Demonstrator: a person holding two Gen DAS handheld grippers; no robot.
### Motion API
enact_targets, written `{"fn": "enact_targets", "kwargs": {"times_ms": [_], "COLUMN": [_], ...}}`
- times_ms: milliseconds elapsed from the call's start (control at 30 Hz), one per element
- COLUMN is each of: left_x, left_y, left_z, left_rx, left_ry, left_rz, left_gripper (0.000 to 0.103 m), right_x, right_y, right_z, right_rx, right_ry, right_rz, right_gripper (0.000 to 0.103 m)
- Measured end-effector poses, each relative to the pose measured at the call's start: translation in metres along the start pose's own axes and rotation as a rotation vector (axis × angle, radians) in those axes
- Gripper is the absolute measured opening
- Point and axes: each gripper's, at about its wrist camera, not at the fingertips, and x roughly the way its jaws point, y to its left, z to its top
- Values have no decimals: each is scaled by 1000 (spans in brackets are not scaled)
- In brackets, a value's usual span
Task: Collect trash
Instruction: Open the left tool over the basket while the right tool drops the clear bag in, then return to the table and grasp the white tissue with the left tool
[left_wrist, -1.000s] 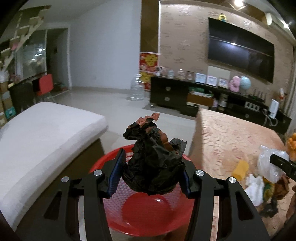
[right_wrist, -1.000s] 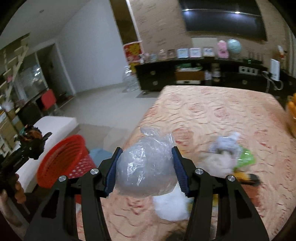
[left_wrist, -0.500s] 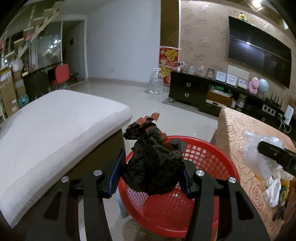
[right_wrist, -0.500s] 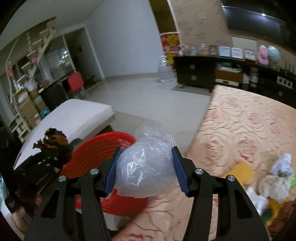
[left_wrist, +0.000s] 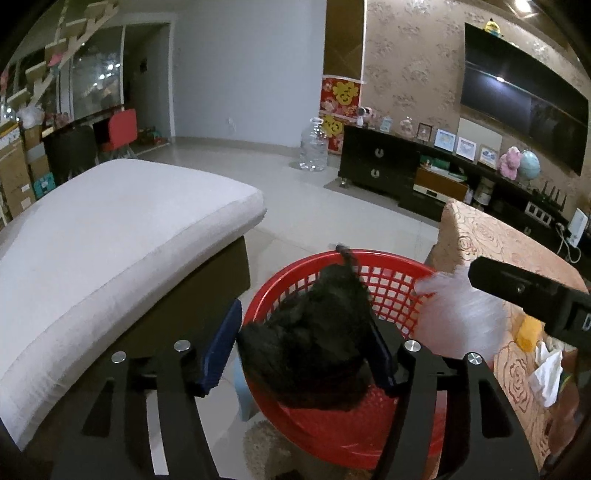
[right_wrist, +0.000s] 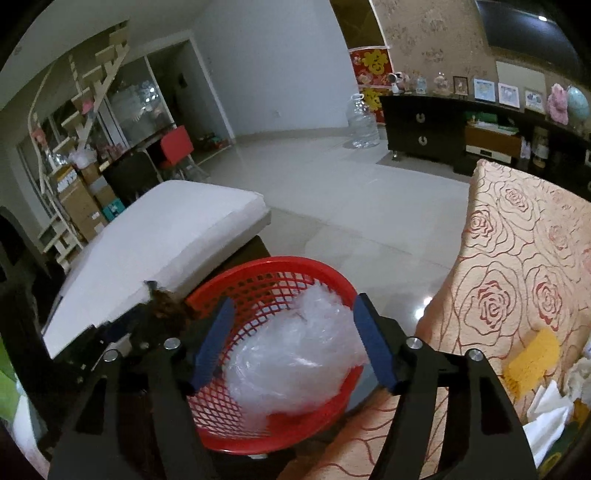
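**Both grippers letting go of trash over the red basket**

Two wrist views, dim living room. Left gripper (left_wrist: 303, 350): jaws opening, a gap shows beside the left pad; the black crumpled bag (left_wrist: 314, 339) is between them, blurred, seemingly dropping, w/ the red basket (left_wrist: 391, 280) directly below. Right gripper (right_wrist: 295, 343): jaws opening too, both pads clear of the clear plastic bag (right_wrist: 295, 358), which sits over the basket's inside. Basket stands on the floor between a white cushioned bench (left_wrist: 110, 229) & the rose-patterned table (right_wrist: 524, 266).

Step in hand, by my reading: the drop. Next probably calls for swinging back to the table, where tissues (right_wrist: 546, 406) & a yellow scrap (right_wrist: 535, 354) remain.
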Motion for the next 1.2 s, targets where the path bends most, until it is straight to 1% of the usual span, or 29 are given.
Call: {"fn": "enact_targets", "kwargs": {"times_ms": [67,167,233,433,733,867,1000,1200], "left_x": [-1,-3,-4,-10,-18,-22,-24,-26], "left_y": [-1,0,0,-2,-20,-33,-48,-73], "left_z": [-1,-2,-2,0,-6,-9,-13,-21], "left_rx": [1,-6,-14,-36,-6,21,51,102], "left_ry": [-4,-12,-18,-52,-83,-94,-100,-99], "left_rz": [-7,-10,-11,-24,-62,-87,-110,-148], "left_gripper": [70,76,78,80,81,81,81,81], "right_x": [-2,-4,-8,-23,-56,-81,-108,-142], "right_y": [1,0,-3,-17,-49,-62,-80,-112], "right_z": [1,1,0,-7,-32,-46,-61,-84], "right_rx": [2,3,5,10,39,38,39,71], "right_ry": [0,-6,-13,-37,-64,-88,-112,-113], "right_rz": [3,-1,-7,-56,-154,-228,-314,-405], "right_gripper": [68,69,69,69,70,71,75,76]}}
